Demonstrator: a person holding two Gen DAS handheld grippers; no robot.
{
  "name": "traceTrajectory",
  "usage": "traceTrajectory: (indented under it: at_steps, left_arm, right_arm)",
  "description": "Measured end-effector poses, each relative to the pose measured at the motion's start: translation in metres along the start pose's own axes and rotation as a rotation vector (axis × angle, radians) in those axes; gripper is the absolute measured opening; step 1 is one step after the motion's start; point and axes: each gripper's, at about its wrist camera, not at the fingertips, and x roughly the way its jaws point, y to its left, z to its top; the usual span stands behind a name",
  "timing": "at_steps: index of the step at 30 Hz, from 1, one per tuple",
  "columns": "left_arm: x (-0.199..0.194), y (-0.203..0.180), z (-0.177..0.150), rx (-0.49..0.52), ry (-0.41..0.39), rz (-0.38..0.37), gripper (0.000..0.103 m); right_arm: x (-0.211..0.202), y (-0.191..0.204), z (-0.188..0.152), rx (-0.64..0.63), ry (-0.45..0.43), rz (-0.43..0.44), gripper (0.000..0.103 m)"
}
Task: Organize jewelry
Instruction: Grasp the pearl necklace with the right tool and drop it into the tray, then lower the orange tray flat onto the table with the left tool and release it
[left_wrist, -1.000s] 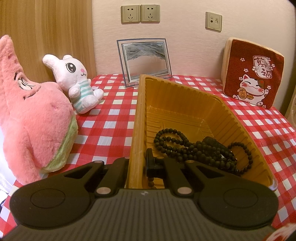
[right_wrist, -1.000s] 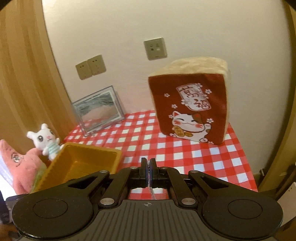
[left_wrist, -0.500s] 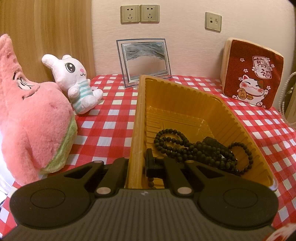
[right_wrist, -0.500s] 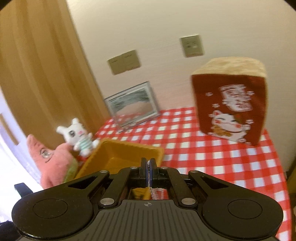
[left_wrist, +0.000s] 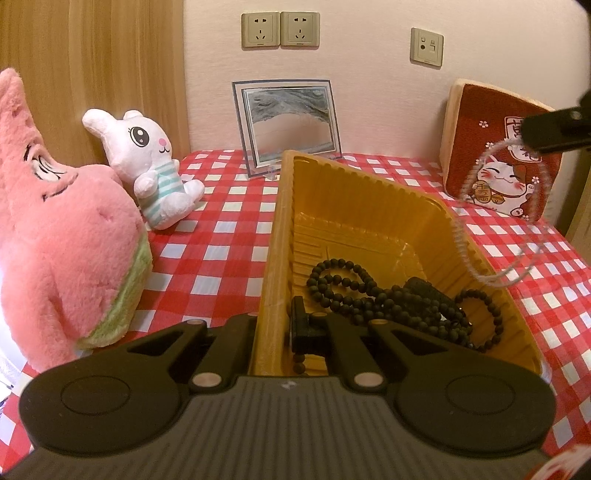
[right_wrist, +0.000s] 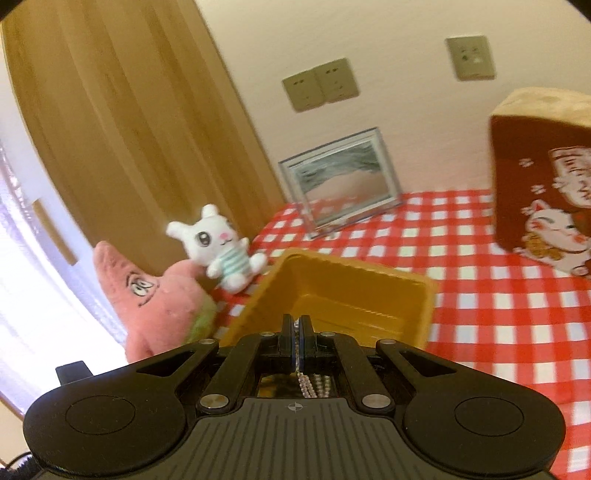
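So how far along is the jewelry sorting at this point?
Done: black bead necklace lies in the yellow plastic tray. In hand: right gripper carries a pale pearl strand above the tray's right edge; left gripper pinches the tray's near wall. Left: dropping the strand inside.

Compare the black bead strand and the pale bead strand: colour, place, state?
Black bead strand is dark and matte; pale bead strand is whitish, finer. Black one lies coiled inside the yellow tray; pale one hangs in the air from the right gripper, looping over the tray's right rim. Left gripper pinches the tray wall. Both are beaded strings.
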Motion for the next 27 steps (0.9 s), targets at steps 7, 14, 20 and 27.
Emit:
traceTrajectory:
  at_steps: [7, 14, 20, 27]
  left_arm:
    - [0.001, 0.000, 0.000, -0.001, 0.000, 0.000, 0.004]
    - [0.001, 0.000, 0.001, -0.002, -0.003, -0.002, 0.004]
    - [0.002, 0.000, 0.001, -0.001, -0.002, -0.002, 0.004]
    - [0.002, -0.001, 0.002, 0.001, -0.002, -0.002, 0.004]
  right_arm:
    - [0.032, 0.016, 0.002, -0.008, 0.029, 0.065, 0.002]
    - [0.040, 0.008, 0.001, -0.019, 0.067, 0.009, 0.018]
    - [0.031, -0.009, -0.006, 0.012, 0.077, -0.052, 0.050]
    - [0.029, -0.024, -0.023, -0.003, 0.154, -0.141, 0.056]
